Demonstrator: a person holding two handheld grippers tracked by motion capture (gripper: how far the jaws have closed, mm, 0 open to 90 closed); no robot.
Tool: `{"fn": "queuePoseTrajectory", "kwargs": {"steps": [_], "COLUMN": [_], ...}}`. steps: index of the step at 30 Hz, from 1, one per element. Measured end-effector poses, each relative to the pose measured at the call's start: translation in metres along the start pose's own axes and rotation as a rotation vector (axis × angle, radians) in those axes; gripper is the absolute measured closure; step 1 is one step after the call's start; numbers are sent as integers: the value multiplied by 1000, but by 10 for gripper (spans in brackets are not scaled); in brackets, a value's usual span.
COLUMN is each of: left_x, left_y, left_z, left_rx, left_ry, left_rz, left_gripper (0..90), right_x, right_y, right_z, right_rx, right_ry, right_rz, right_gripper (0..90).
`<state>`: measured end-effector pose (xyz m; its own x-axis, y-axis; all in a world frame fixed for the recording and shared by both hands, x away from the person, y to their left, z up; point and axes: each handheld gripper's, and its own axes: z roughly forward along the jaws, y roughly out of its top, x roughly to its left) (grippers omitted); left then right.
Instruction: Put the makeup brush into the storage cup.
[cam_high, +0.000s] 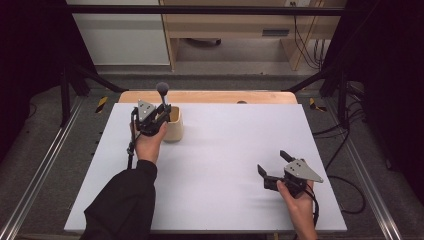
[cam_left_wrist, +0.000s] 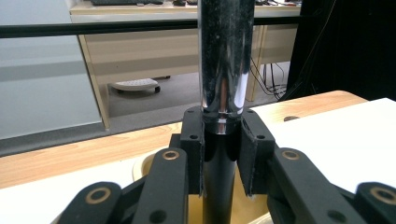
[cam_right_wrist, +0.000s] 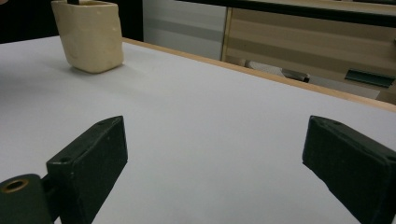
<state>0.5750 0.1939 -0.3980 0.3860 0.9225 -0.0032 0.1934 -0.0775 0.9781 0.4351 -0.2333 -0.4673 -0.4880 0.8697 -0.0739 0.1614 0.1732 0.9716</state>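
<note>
While the left gripper (cam_high: 159, 118) is clamped on the handle of the brush (cam_high: 163, 96), its pads (cam_left_wrist: 194, 149) pressing either side of the black-and-chrome shaft in the left gripper view, the brush stands upright with its lower end inside the cream cup (cam_high: 174, 125), near the far-left corner of the white desk (cam_high: 220, 165). Dark bristle head sticks up above the gripper. Can't tell whether the tip is bottomed out in the cup or hanging just off its floor. My read: either insertion is nearly done, with release and retract left, or a lift-out is just beginning; stills don't settle which. Right gripper (cam_high: 274, 164) sits near the near-right corner, jaws wide apart, nothing between them, idle, well apart from the cup (cam_right_wrist: 89, 36).
</note>
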Motion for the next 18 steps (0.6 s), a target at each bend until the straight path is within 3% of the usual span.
{"fn": "queuePoseTrajectory", "kwargs": {"steps": [18], "left_x": [-2], "left_y": [-6], "left_z": [-2], "left_rx": [13], "left_ry": [-5], "left_rz": [4], "left_gripper": [737], "right_x": [1], "right_y": [-1], "right_z": [1], "right_rx": [9], "right_ry": [1], "right_rz": [-2], "right_gripper": [69]}}
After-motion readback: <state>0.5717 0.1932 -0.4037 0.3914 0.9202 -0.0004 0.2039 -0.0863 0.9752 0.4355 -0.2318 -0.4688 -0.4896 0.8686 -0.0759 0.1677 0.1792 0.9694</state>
